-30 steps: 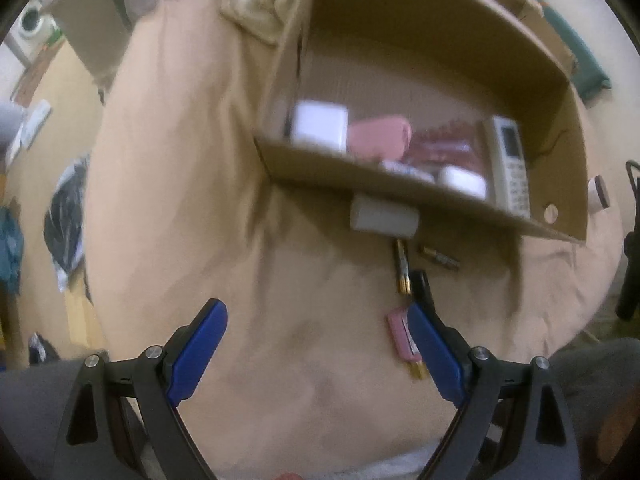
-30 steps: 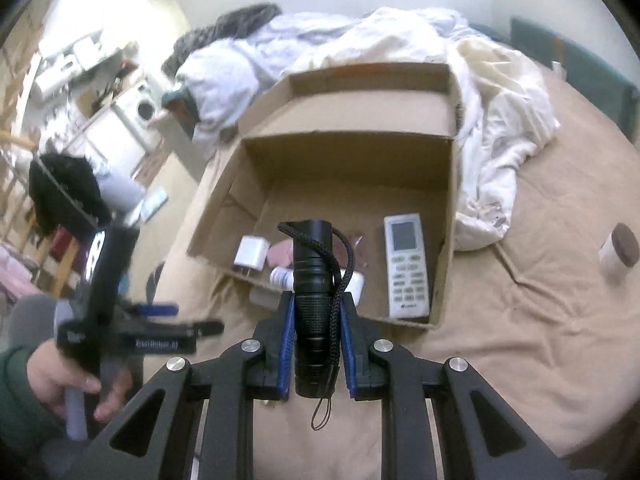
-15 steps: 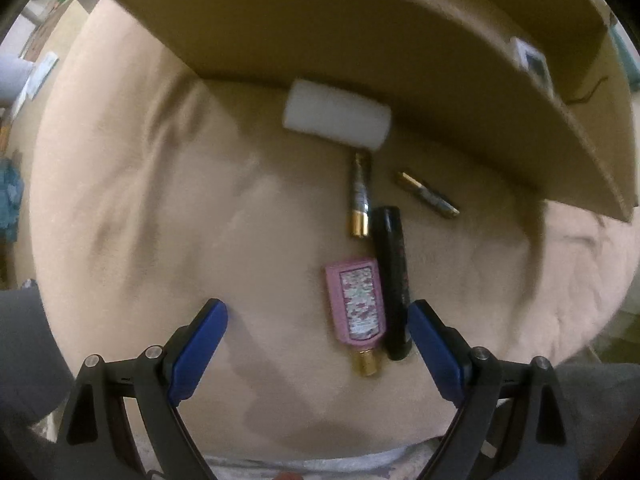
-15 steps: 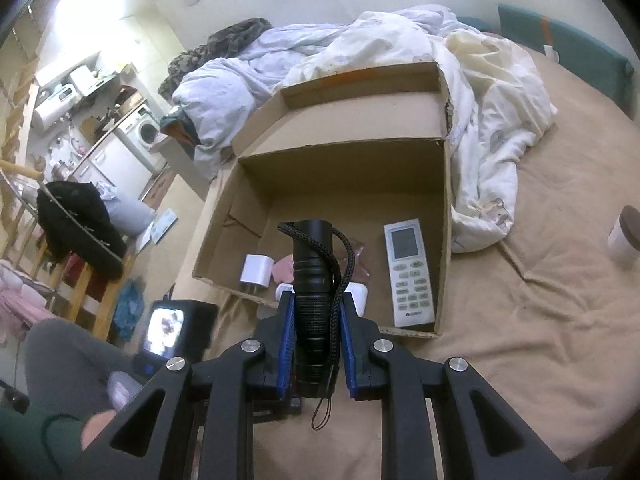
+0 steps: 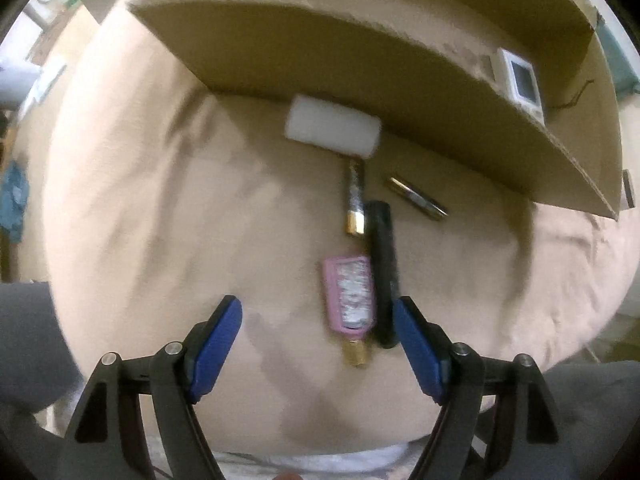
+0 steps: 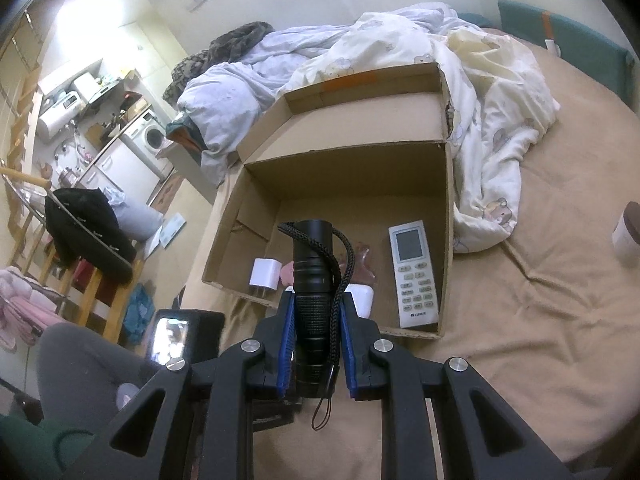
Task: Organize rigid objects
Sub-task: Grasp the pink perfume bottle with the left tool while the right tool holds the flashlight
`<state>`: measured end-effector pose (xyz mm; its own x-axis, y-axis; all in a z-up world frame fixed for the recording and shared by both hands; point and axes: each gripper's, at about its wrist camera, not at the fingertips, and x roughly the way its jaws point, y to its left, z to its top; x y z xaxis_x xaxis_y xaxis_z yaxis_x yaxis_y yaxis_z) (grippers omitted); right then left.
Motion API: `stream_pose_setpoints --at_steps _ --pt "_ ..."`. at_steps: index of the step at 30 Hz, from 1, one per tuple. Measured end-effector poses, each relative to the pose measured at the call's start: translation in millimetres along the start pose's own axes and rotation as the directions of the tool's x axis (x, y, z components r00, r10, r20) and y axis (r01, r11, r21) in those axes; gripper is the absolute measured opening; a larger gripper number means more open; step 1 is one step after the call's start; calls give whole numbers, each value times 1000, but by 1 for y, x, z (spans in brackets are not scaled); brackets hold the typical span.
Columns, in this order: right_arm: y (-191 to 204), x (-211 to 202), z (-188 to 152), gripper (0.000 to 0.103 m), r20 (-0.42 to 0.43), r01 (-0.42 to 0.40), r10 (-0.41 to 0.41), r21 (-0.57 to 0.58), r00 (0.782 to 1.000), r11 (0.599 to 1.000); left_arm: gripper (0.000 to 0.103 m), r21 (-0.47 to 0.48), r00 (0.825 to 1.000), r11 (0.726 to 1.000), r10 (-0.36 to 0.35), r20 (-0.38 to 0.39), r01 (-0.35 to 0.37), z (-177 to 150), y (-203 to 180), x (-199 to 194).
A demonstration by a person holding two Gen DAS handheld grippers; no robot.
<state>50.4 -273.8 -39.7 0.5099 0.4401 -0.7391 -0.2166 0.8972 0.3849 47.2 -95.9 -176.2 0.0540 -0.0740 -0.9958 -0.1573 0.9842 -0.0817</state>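
Note:
My left gripper (image 5: pixel 318 320) is open above the tan bed cover, in front of the cardboard box (image 5: pixel 360 68). Between and just past its fingers lie a pink bottle with a gold cap (image 5: pixel 350 300) and a black tube (image 5: pixel 383 268). Farther on lie a gold-capped tube (image 5: pixel 355 200), a small metal tube (image 5: pixel 416 198) and a white block (image 5: pixel 332 126) against the box wall. My right gripper (image 6: pixel 316 308) is shut on a black flashlight (image 6: pixel 312 280) with a wrist strap, held above the box's near edge (image 6: pixel 320 308).
Inside the box (image 6: pixel 447 220) lie a white remote (image 6: pixel 414 274), a white charger (image 6: pixel 264 276) and pink items. A rumpled duvet (image 6: pixel 460 80) lies behind and right of the box. A brown-lidded cup (image 6: pixel 628 232) stands at right. The bed edge drops at left.
My left gripper has dropped lower and closer to the pink bottle and black tube. My right gripper holds the flashlight steady, slightly nearer the box.

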Motion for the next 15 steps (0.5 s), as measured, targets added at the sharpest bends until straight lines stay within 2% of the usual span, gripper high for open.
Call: stream_pose_setpoints --at_steps 2,5,8,10,12,15 --pt "1 1 0 22 -2 4 -4 -5 1000 1000 76 -23 1000 1000 12 8 -11 -1 4 -1" --pt "2 2 -1 22 -9 12 -12 -11 1000 1000 76 -66 1000 998 -18 -15 16 0 14 5" --pt "1 5 -1 22 -18 26 -26 -11 999 1000 76 -41 999 999 -17 -28 16 0 7 8" --pt "-1 6 -1 22 -23 35 -35 -6 999 999 76 -21 999 1000 10 -46 -11 -1 -2 14" --pt "-2 8 -1 22 -27 43 -43 -2 999 999 71 -44 999 999 19 -50 -21 -3 -4 18" --pt "-3 10 -1 22 -32 57 -57 -5 998 998 55 -8 999 999 48 -16 -48 -8 -13 19"
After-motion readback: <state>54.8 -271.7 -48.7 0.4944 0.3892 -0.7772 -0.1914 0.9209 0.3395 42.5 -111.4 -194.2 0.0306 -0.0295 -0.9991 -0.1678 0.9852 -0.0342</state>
